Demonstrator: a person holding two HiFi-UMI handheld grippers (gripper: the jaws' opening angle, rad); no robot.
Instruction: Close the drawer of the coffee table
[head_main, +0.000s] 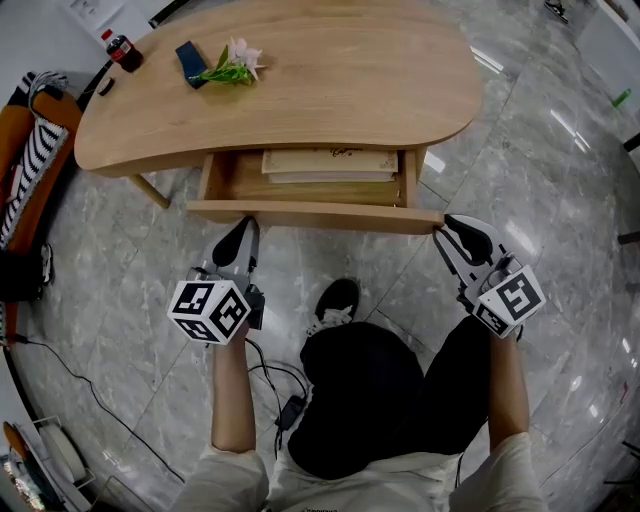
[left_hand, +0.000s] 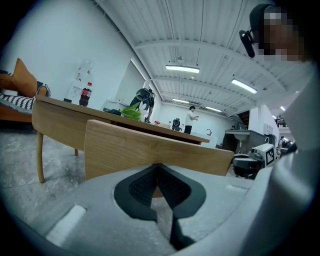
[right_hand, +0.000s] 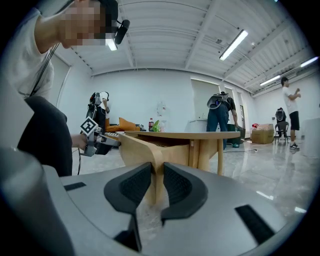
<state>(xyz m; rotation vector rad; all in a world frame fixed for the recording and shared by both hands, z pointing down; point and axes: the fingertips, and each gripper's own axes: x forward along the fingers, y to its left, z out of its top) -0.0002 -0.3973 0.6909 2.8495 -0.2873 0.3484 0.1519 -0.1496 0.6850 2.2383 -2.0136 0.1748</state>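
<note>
Left gripper (head_main: 246, 226) and right gripper (head_main: 446, 226) both meet the front board of the drawer (head_main: 310, 214) in the head view, mine on the left toward the board's left part and mine on the right at its right end. The drawer stands pulled out from under the pale wooden coffee table (head_main: 330, 85), with a stack of papers (head_main: 325, 162) lying inside. On the tabletop, well back, are a cola bottle (head_main: 124, 50), a dark blue flat object (head_main: 189, 61) and a green sprig with pale flowers (head_main: 234, 66). All around is a glossy grey marbled floor (head_main: 545, 200), and a striped cushion (head_main: 30, 160) lies at the far left. In the left gripper view my pads are pressed together with nothing between them, their tips right up at the lower edge of the drawer board, while a white ribbed ceiling with strip lights (left_hand: 182, 68) runs overhead and a person (left_hand: 191, 120) stands far off. In the right gripper view my pads sit on either side of the board's end edge, clamped on it; beyond, two more people (right_hand: 219, 117) stand on the shiny floor.
</note>
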